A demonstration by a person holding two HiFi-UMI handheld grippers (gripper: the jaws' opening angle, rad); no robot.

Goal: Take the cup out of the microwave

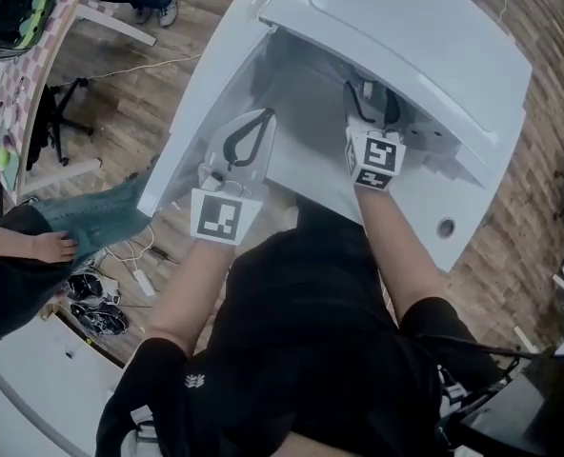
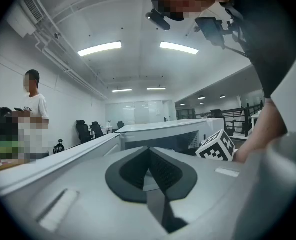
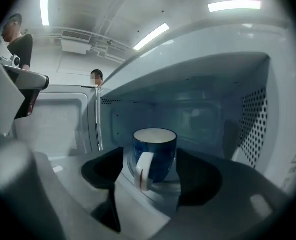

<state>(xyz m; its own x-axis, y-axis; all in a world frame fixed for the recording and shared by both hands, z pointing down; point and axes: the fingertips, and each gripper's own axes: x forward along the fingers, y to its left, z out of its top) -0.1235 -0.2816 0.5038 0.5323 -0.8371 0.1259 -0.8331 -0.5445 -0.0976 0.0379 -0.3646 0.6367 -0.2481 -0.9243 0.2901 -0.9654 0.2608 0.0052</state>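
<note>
A dark blue cup point(image 3: 155, 154) with a white inside and a white handle turned toward me stands on the glass plate inside the white microwave point(image 1: 406, 36). The microwave's door point(image 1: 201, 112) is swung open to the left. My right gripper point(image 3: 150, 156) reaches into the cavity point(image 1: 368, 98), open, one jaw on each side of the cup and neither pad pressing on it. My left gripper point(image 1: 266, 117) hovers by the open door with its tips together point(image 2: 149, 150) and nothing between them. The cup is hidden in the head view.
The microwave's perforated right wall point(image 3: 253, 129) stands close to my right jaw. A seated person's jeans leg point(image 1: 91, 217), cables point(image 1: 101, 303) on the wooden floor and a checked table point(image 1: 15, 74) lie to the left. Another person point(image 2: 33, 109) stands beyond.
</note>
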